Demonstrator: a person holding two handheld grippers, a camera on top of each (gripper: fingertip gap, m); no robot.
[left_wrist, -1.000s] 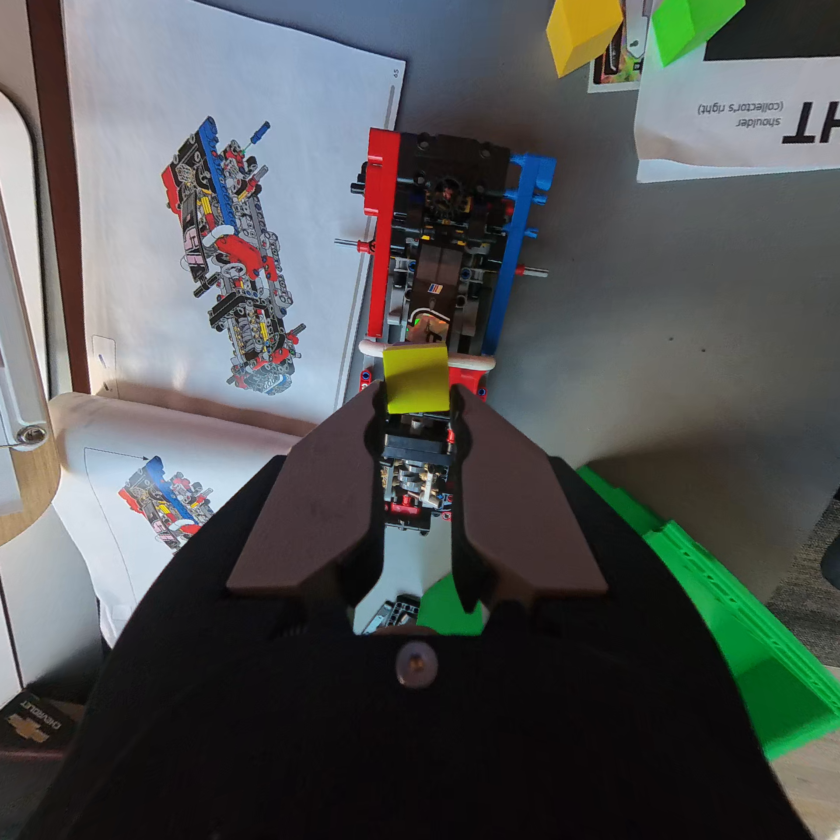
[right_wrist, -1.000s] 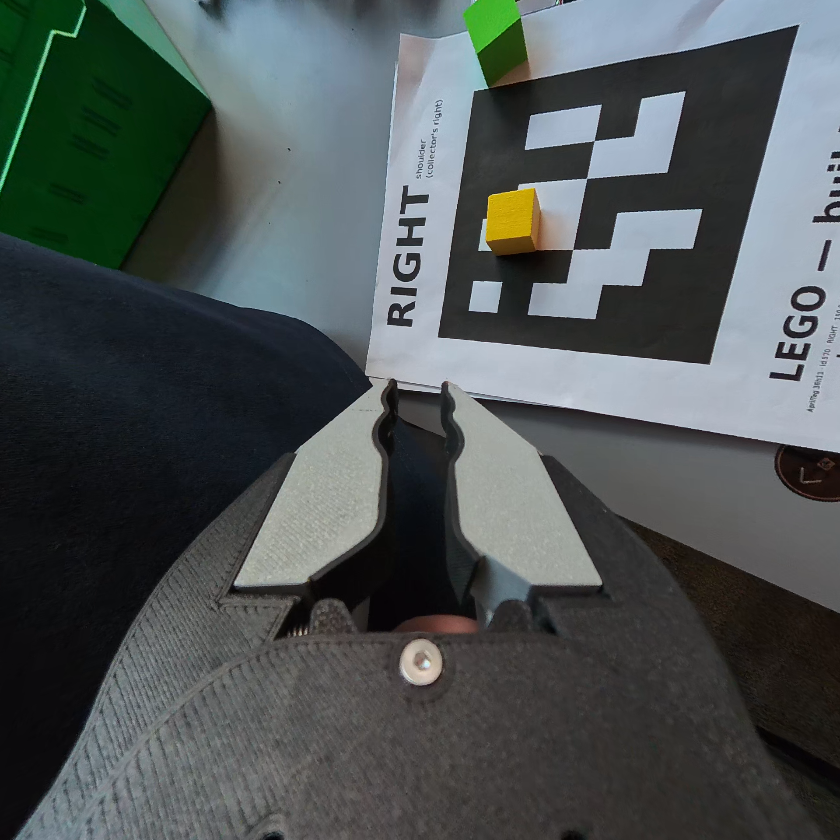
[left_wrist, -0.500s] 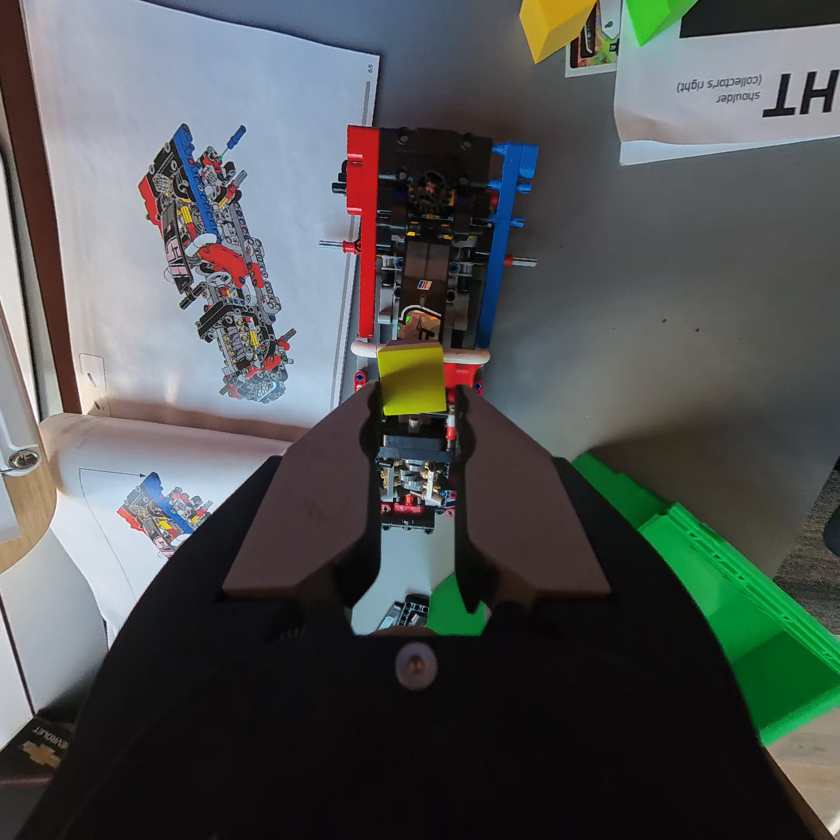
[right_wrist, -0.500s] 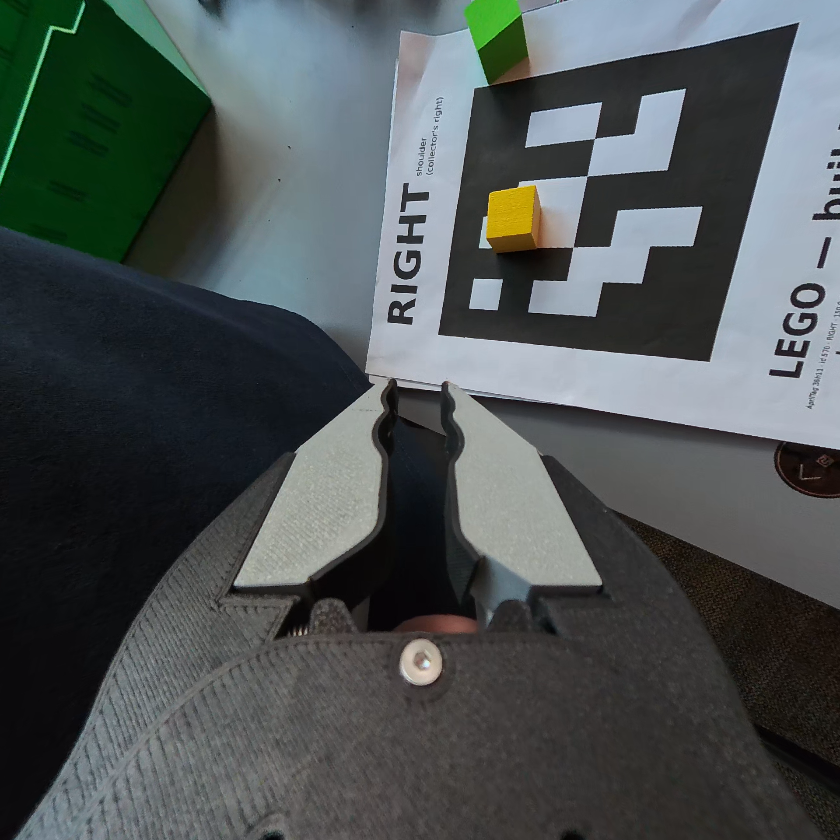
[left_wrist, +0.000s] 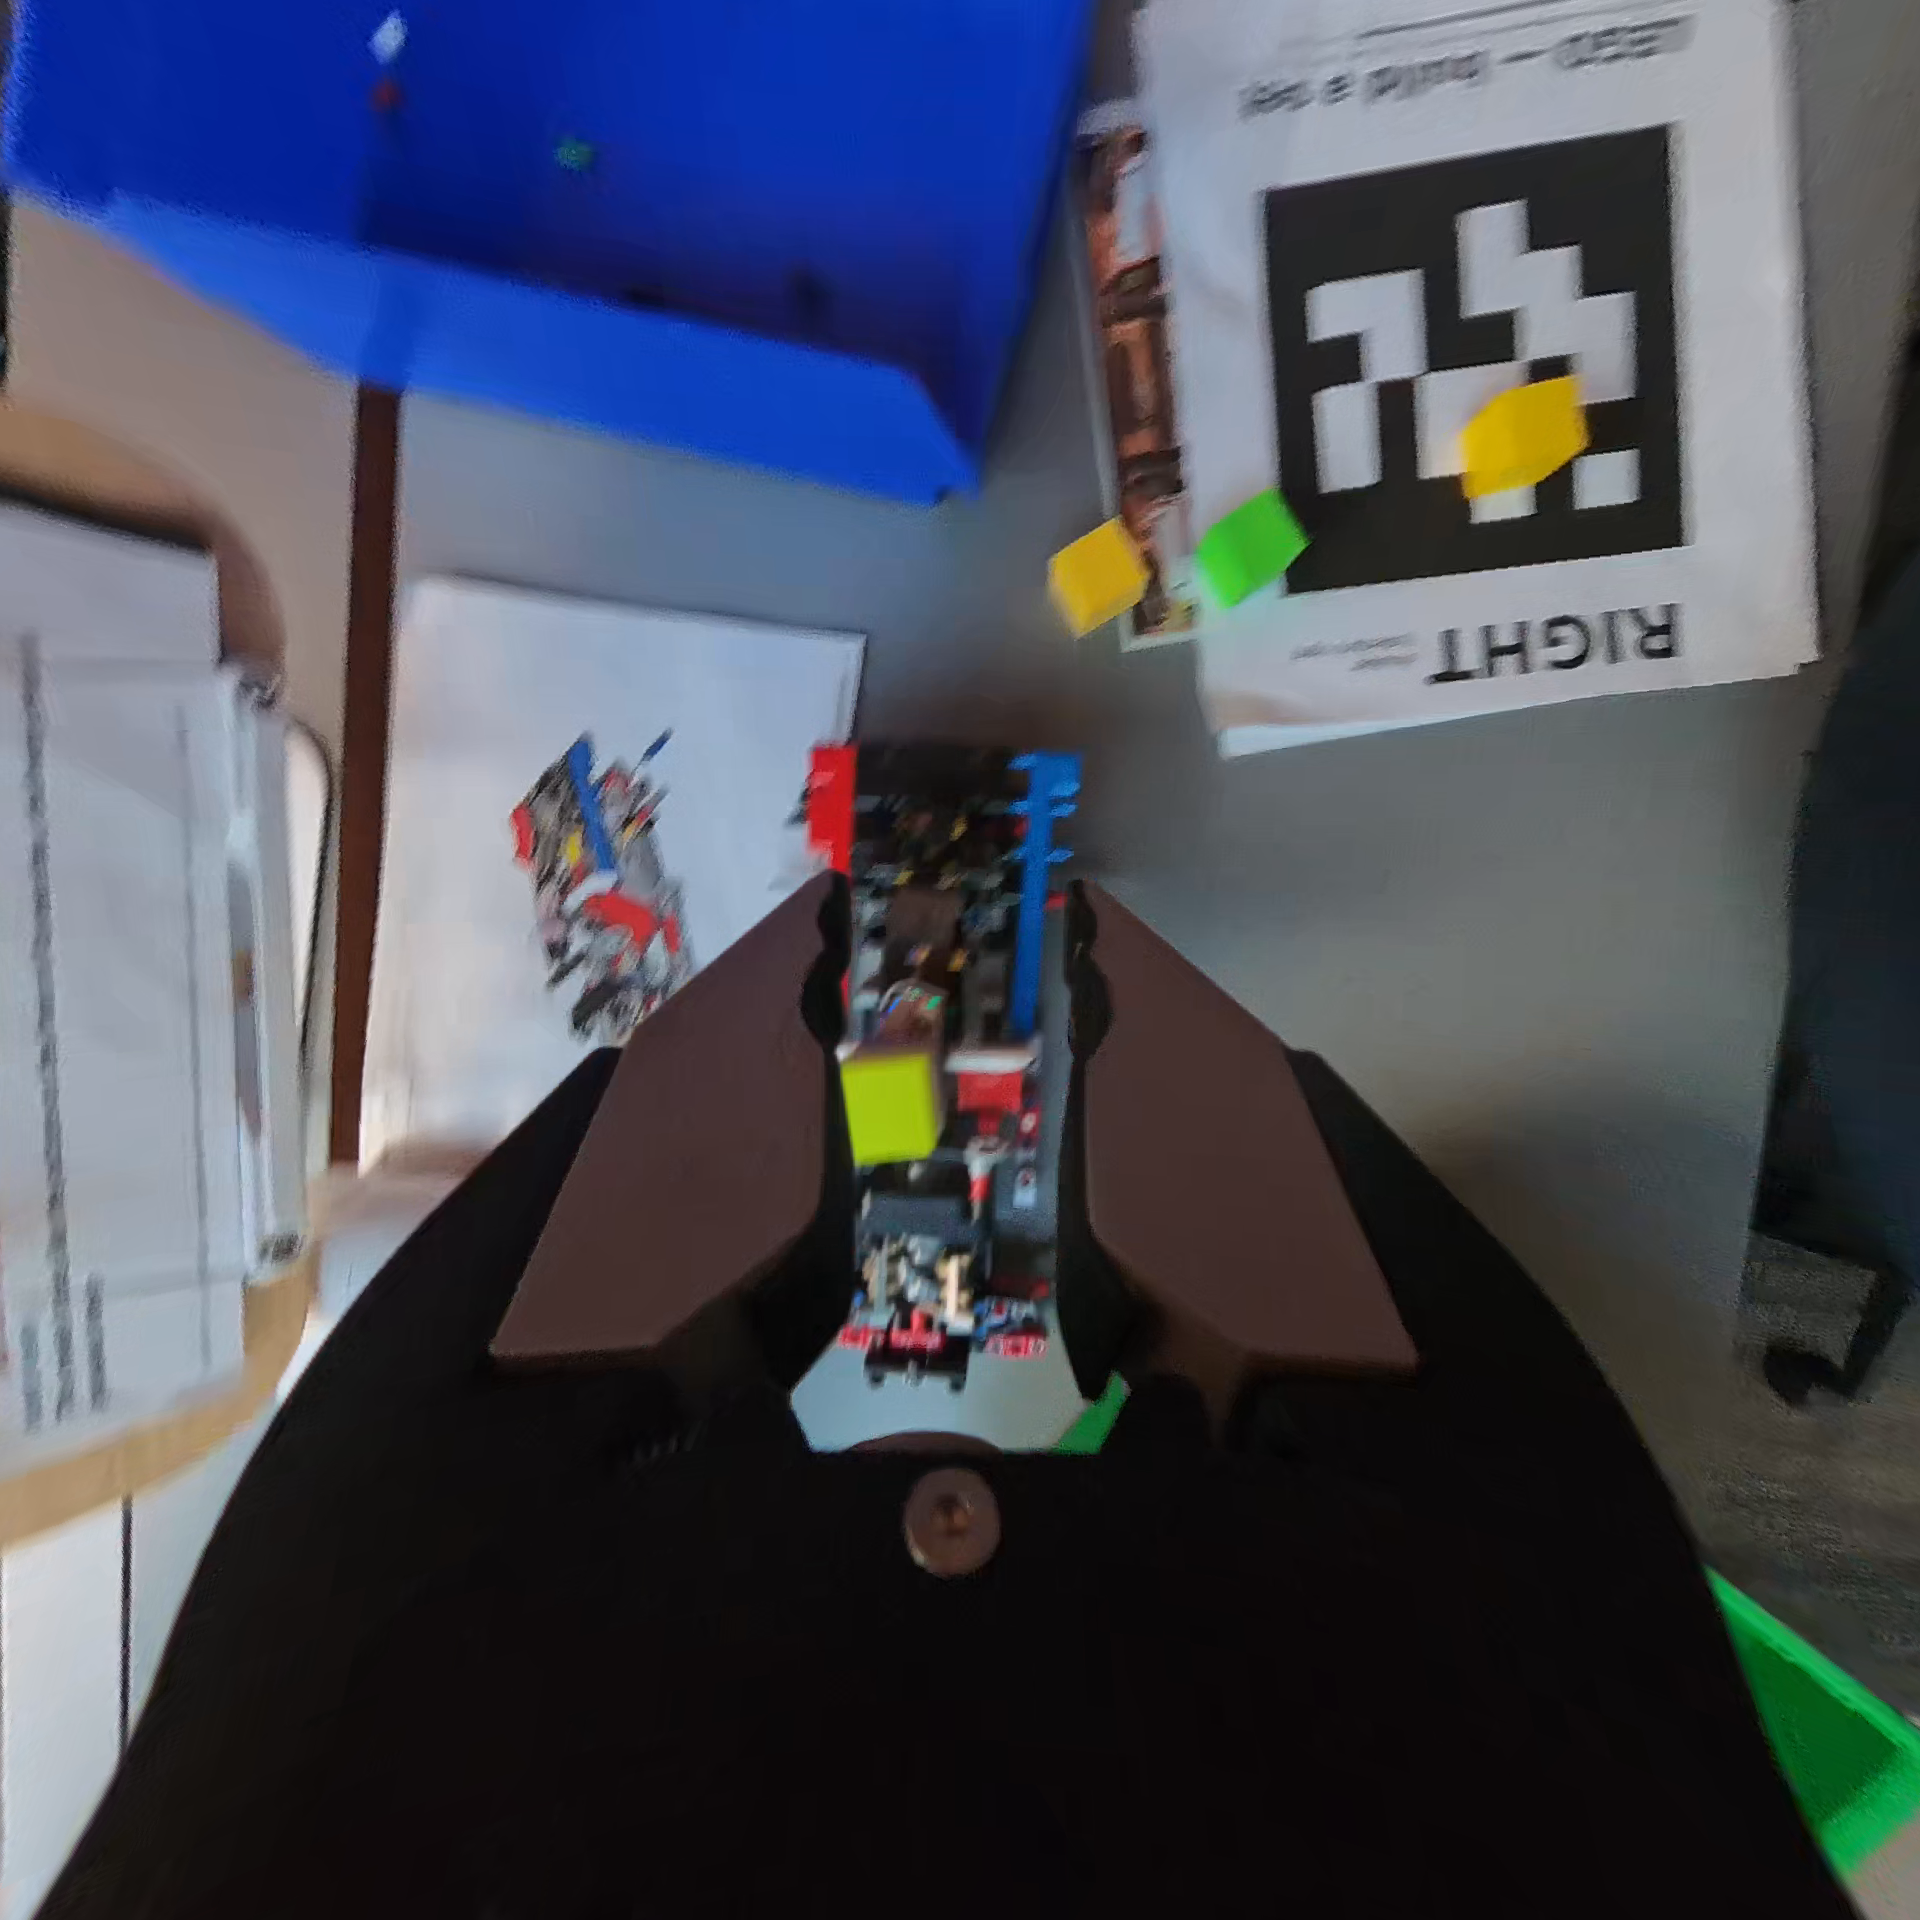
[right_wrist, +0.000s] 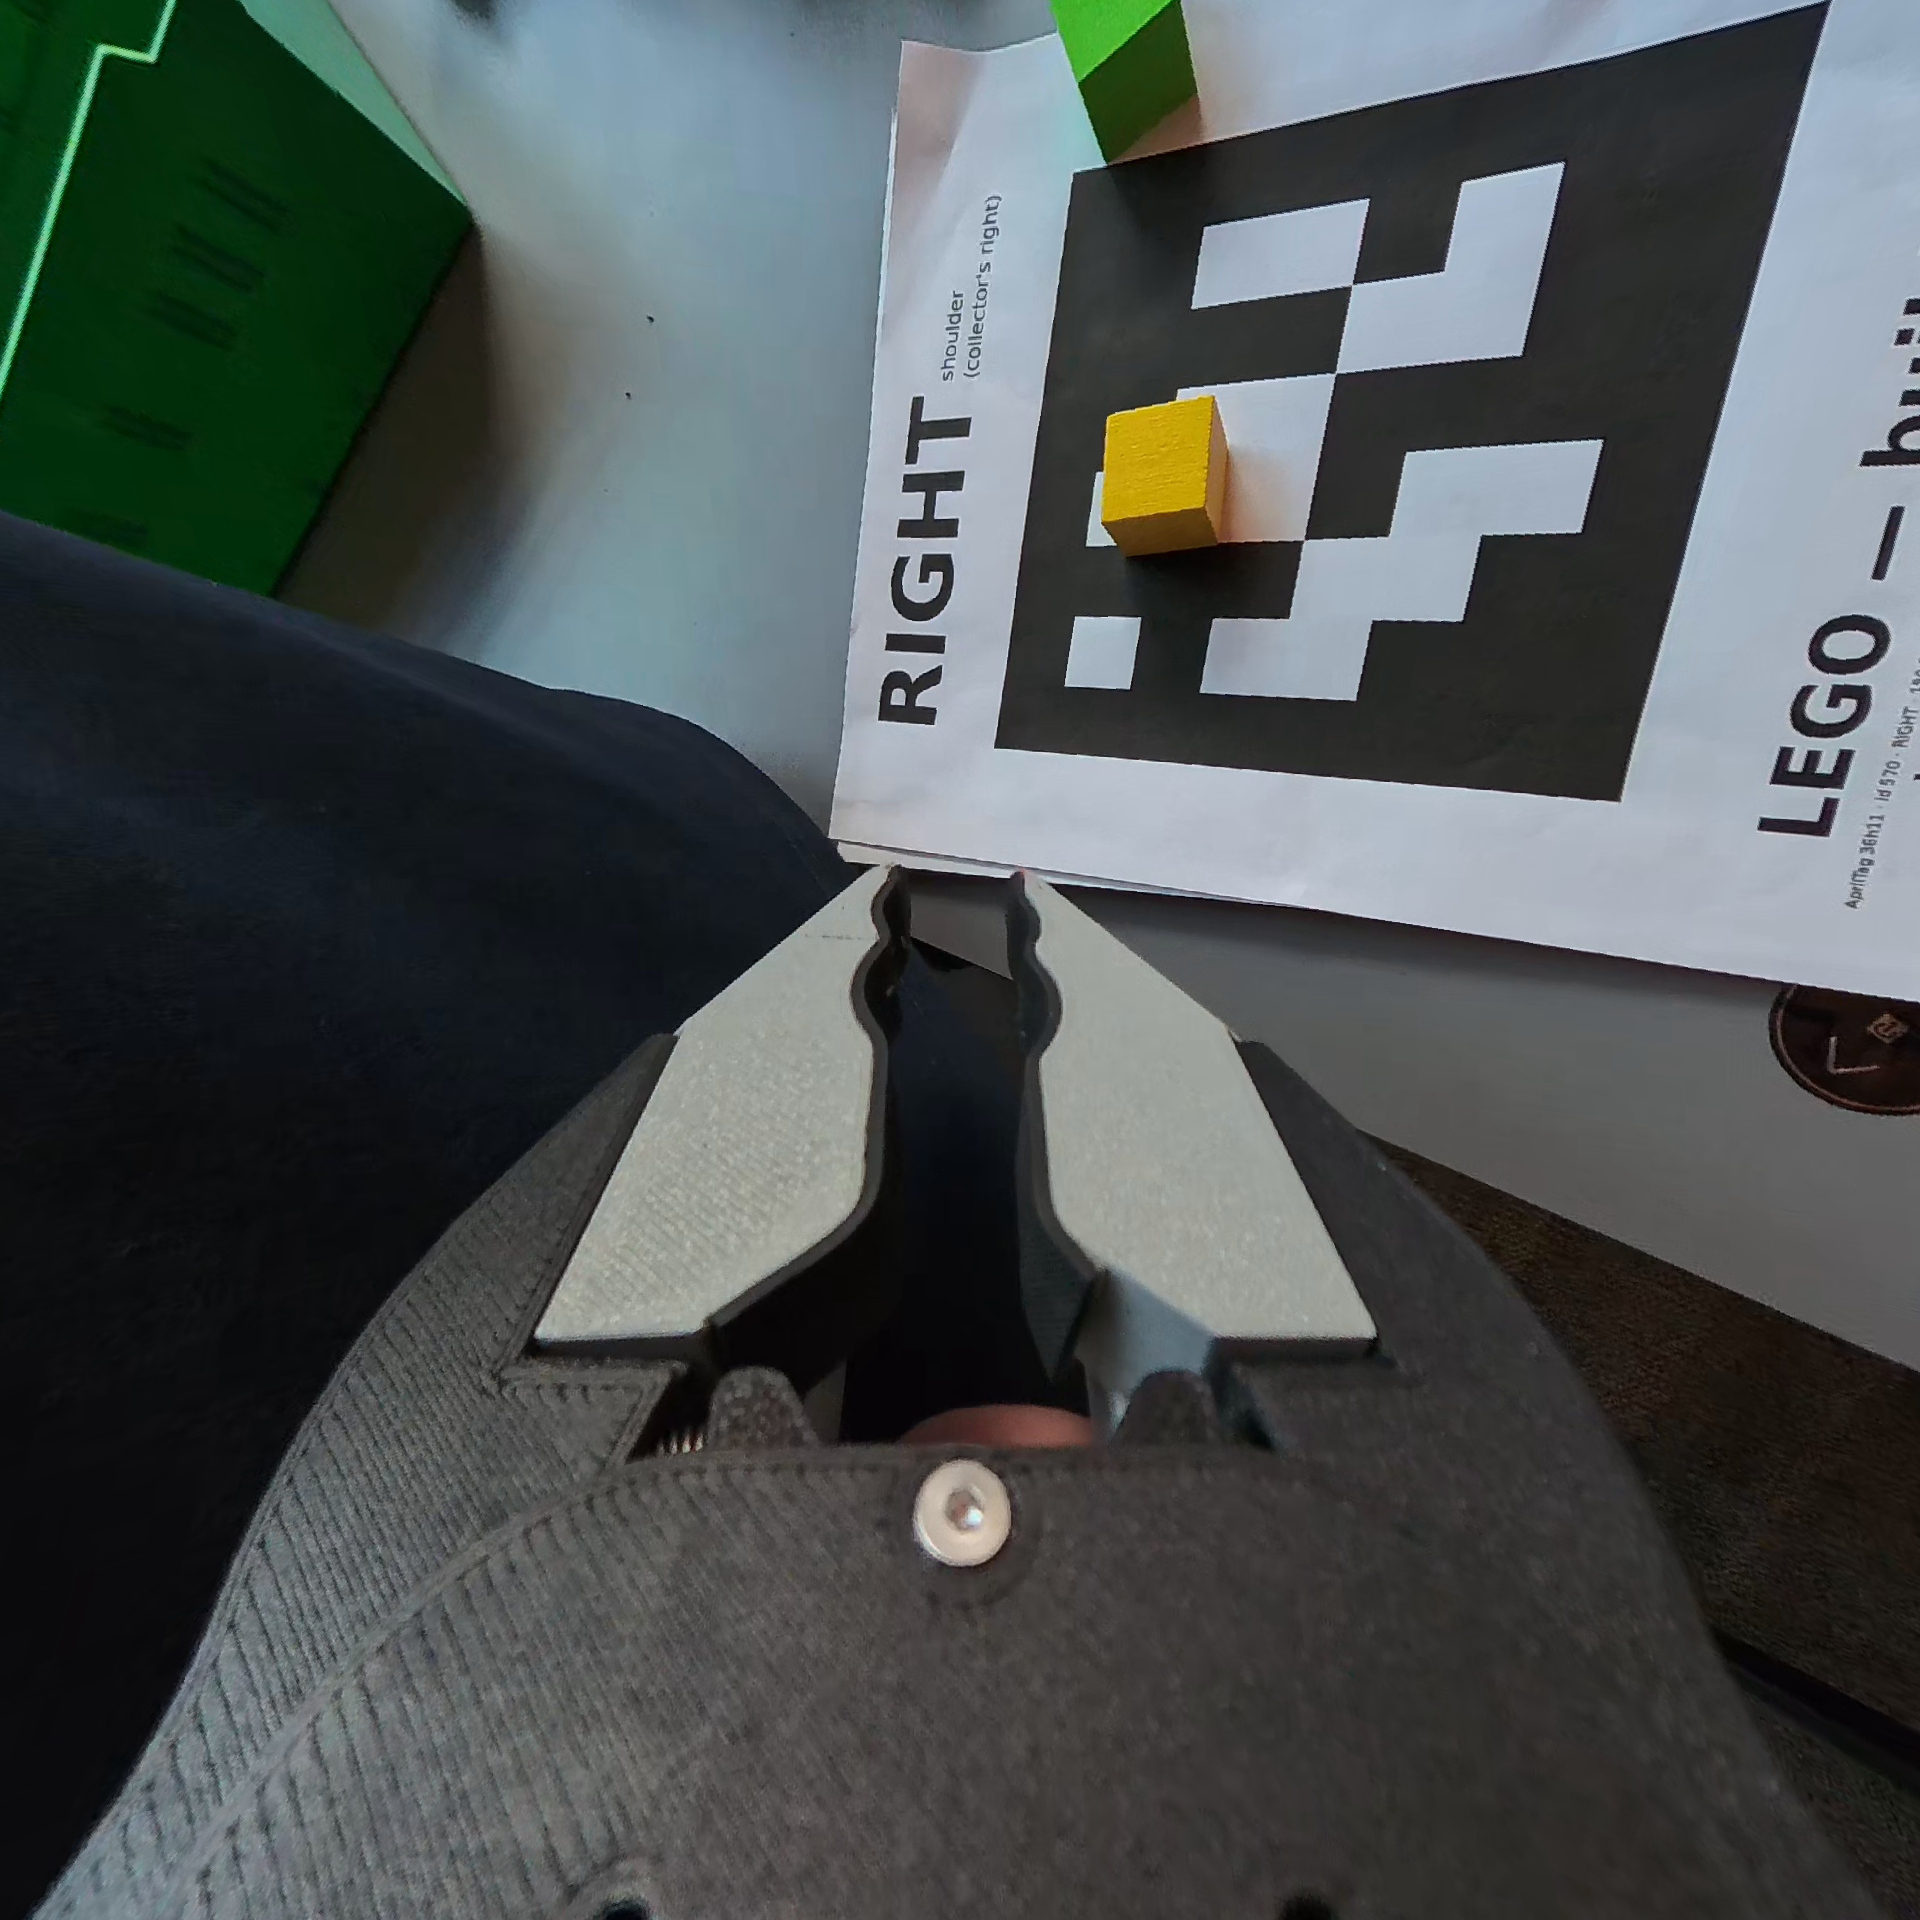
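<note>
Now the left tongs (left_wrist: 951, 894) gape wide, empty, over the brick-built chassis (left_wrist: 940, 935) with its yellow-green block (left_wrist: 886, 1107), while the right tongs (right_wrist: 956, 888) idle narrowly parted, gripping nothing.

The whole left wrist view is blurry. The shiny blue plastic bin (left_wrist: 644, 208) at the upper left is cut off by the top edge. The bright green wooden block (right_wrist: 1127, 62) is cut off at the top of the right wrist view.

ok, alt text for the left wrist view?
Blurred view: open brown-fingered tool above a red, black and blue brick-built model with a yellow-green block on it, on a grey table; blue bin behind.
</note>
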